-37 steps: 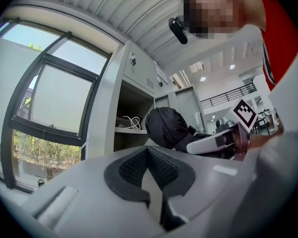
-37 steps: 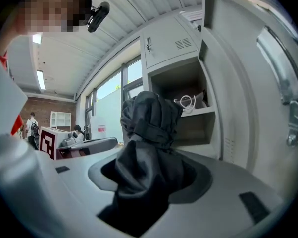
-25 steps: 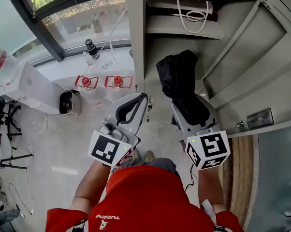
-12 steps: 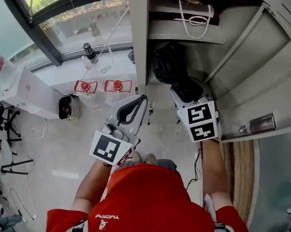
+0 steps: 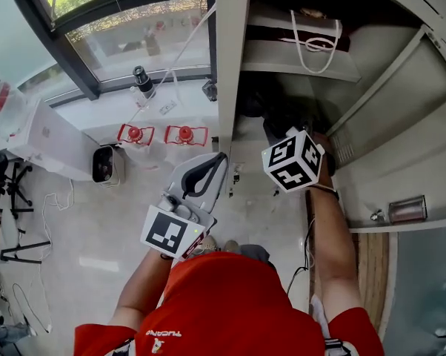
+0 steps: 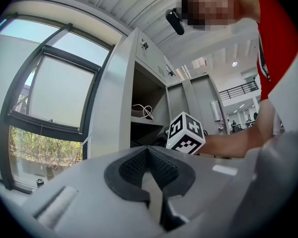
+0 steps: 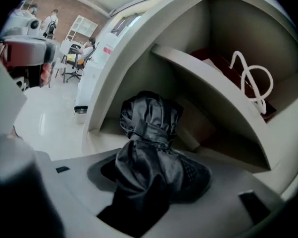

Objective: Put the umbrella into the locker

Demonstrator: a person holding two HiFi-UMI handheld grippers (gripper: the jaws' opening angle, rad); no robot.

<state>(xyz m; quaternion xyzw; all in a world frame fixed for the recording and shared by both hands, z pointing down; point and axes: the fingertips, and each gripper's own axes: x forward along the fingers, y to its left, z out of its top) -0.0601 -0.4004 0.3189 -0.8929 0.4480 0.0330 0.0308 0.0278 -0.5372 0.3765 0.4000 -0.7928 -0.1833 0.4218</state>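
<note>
A folded black umbrella (image 7: pixel 149 133) is clamped between the pads of my right gripper (image 7: pixel 154 168), its bunched end pointing into the lower compartment of the grey locker (image 5: pixel 230 65). In the head view the right gripper's marker cube (image 5: pixel 292 158) sits at the compartment mouth, and only a dark bit of the umbrella (image 5: pixel 275 117) shows beyond it. My left gripper (image 5: pixel 215 160) hangs outside, left of the locker wall. It is shut (image 6: pixel 148 150) with nothing in it.
A shelf (image 5: pixel 297 58) above the compartment carries a dark bag with white cord handles (image 5: pixel 312 32). The locker door (image 5: pixel 401 117) stands open at the right. Two red-capped items (image 5: pixel 134 133) and a small white device (image 5: pixel 104 163) lie on the floor by the window.
My right gripper has gone forward and down into the locker compartment with the umbrella, rolling as it went. The left gripper has hardly shifted.
</note>
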